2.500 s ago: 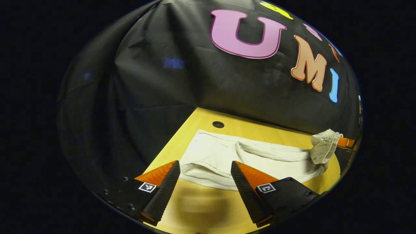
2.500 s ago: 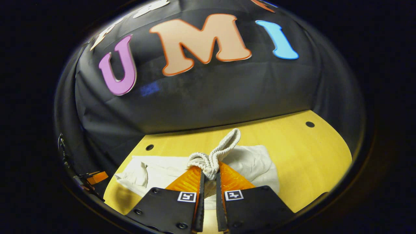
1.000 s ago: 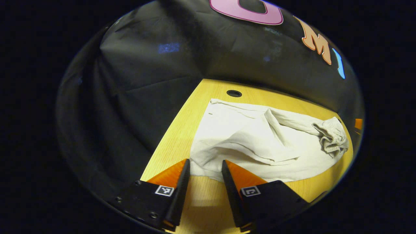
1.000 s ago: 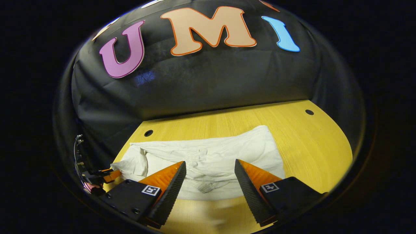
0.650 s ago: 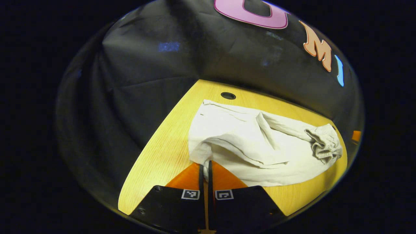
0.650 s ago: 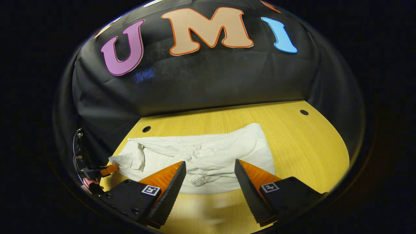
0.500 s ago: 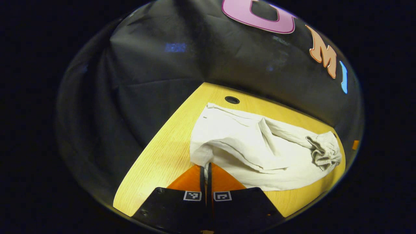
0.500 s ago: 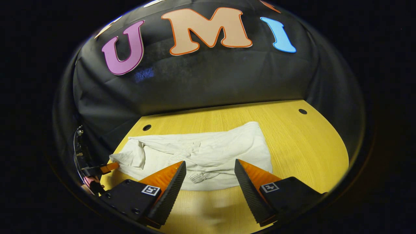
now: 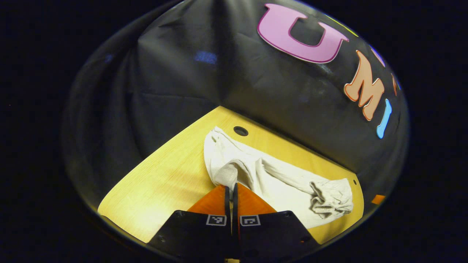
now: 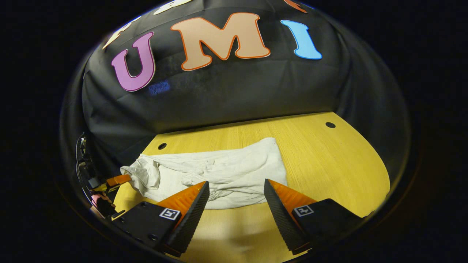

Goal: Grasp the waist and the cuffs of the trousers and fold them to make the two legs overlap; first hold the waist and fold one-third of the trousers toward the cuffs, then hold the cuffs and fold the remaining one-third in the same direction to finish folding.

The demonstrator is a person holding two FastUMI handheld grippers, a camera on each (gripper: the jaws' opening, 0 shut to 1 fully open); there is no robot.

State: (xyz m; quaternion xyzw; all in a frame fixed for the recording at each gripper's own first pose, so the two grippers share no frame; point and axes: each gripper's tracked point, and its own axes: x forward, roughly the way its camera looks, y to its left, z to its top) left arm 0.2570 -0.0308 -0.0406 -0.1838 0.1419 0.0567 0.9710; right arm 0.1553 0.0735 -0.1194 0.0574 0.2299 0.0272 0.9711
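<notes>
Lifted since a moment ago, the cuff end of the white trousers [image 9: 256, 175] rises off the wooden table [image 9: 164, 182], clenched between the closed fingers of the left gripper [image 9: 231, 188]. Across the booth, the right gripper [image 10: 236, 191] hovers with its fingers spread wide and empty above the garment's near edge, the gathered waist [image 9: 332, 197] already laid back over the middle of the cloth. By the look of it, the legs overlap and the waist-side third is folded; the cuff-side third remains to be carried over toward the waist. The trousers lie along the table's back edge, one end beside a round hole [image 9: 240, 130] near the back corner. Black cloth [image 10: 237, 95] walls the booth on all sides.
</notes>
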